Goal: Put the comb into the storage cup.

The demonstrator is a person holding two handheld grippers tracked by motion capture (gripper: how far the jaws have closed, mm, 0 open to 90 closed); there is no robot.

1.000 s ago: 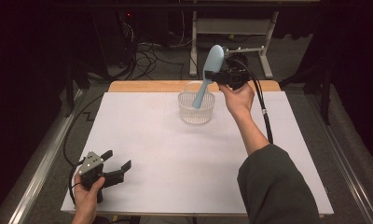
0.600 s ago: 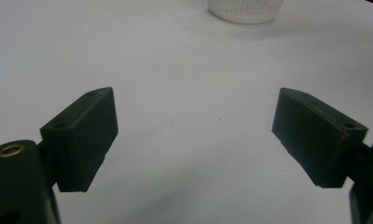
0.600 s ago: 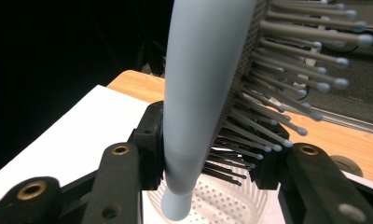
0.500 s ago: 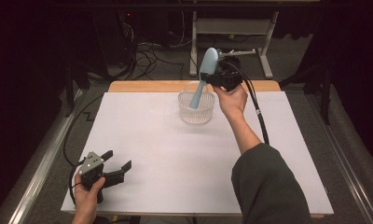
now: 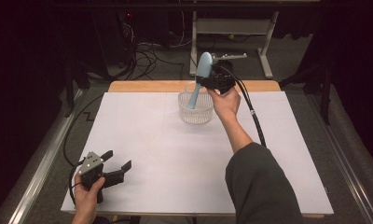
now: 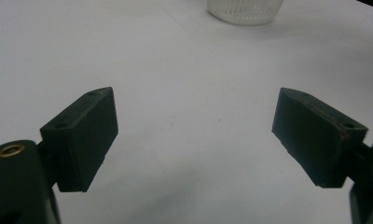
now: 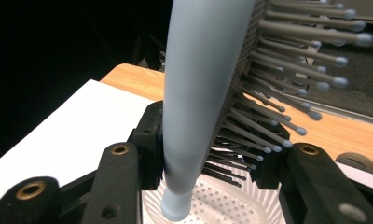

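A light blue hairbrush [image 5: 199,78] stands tilted over a clear ribbed plastic basket [image 5: 195,110] at the table's far middle, handle end down inside the rim. My right gripper [image 5: 208,80] is shut on the hairbrush's head. In the right gripper view the jaws press the blue back and the bristle side of the hairbrush [image 7: 208,88], with the basket [image 7: 217,205] below the handle tip. My left gripper [image 5: 114,164] rests open near the front left corner, nothing between its fingers. The left gripper view shows its wide-apart jaws over bare table and the basket [image 6: 245,9] far off.
The white table top [image 5: 142,154] has a wooden strip [image 5: 142,86] along its far edge. Beyond it are floor cables [image 5: 147,51] and a grey metal stand [image 5: 231,28]. A black cable [image 5: 250,112] trails from the right gripper over the table.
The right gripper has moved slightly left and nearer with the hairbrush, tilting it more upright over the basket. The left gripper has stayed in place.
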